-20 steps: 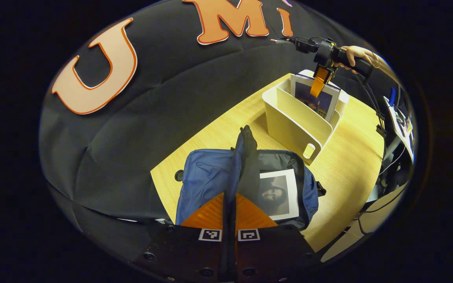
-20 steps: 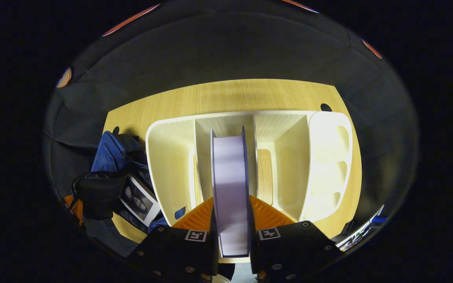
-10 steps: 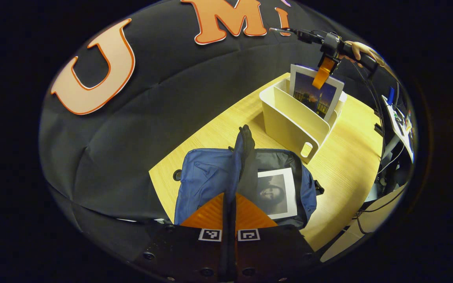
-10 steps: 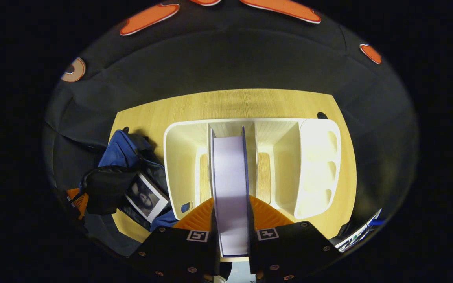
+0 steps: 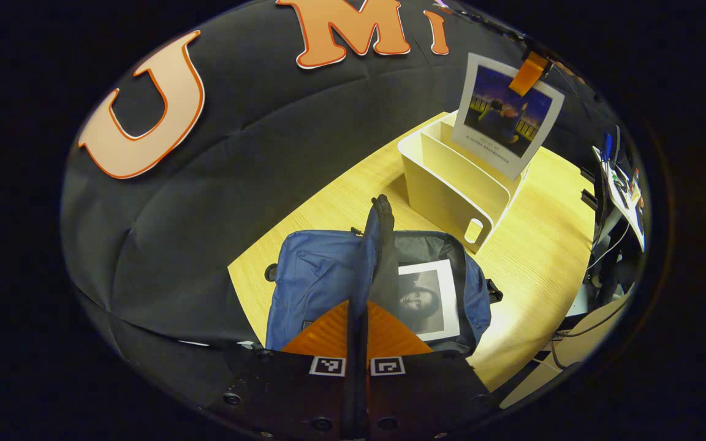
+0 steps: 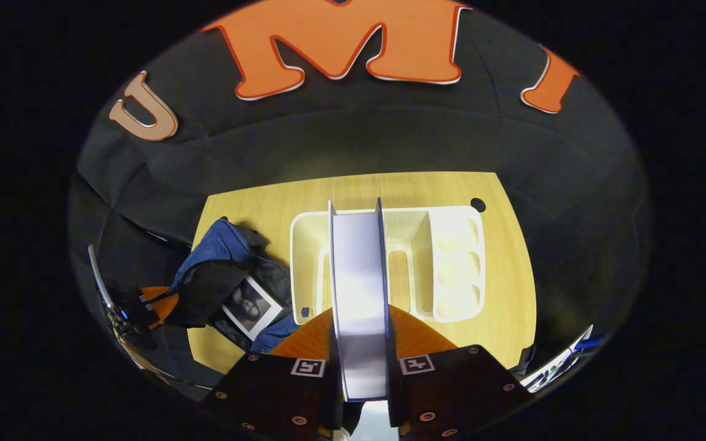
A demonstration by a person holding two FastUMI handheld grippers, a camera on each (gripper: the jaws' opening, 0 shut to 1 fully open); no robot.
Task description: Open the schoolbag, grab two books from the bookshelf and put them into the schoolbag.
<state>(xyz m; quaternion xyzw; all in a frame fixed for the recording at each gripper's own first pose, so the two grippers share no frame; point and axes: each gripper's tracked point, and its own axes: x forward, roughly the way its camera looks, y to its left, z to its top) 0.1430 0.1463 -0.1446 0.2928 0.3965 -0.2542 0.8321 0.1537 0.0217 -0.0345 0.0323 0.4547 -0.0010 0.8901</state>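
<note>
In the right gripper view, the right tongs (image 6: 359,343) are clamped on a book (image 6: 358,288), seen edge-on between the two fingers, both of which press its covers. In the left gripper view the same book (image 5: 506,113) hangs in the air above the bookshelf (image 5: 451,184), clear of its compartments, with its night-scene cover facing the camera and the right tongs (image 5: 529,64) pinching its top edge.

The left tongs (image 5: 356,343) are closed tight on the raised flap (image 5: 374,245) of the schoolbag (image 5: 316,282), the fabric running up from between the fingers. The flap stands upright, so the main compartment lies open. Inside the schoolbag lies another book (image 5: 426,297), flat, with a grey portrait cover in a white border.

The schoolbag rests on the wooden tabletop (image 5: 531,263), just beside the near end of the bookshelf. From the right gripper view, the bookshelf (image 6: 390,263) is a pale divided rack with long slots on its left and three small pockets on its right; its slots look bare under the held book. The schoolbag (image 6: 218,282) sits to its left, and the left tongs (image 6: 157,303) hold its flap.
</note>
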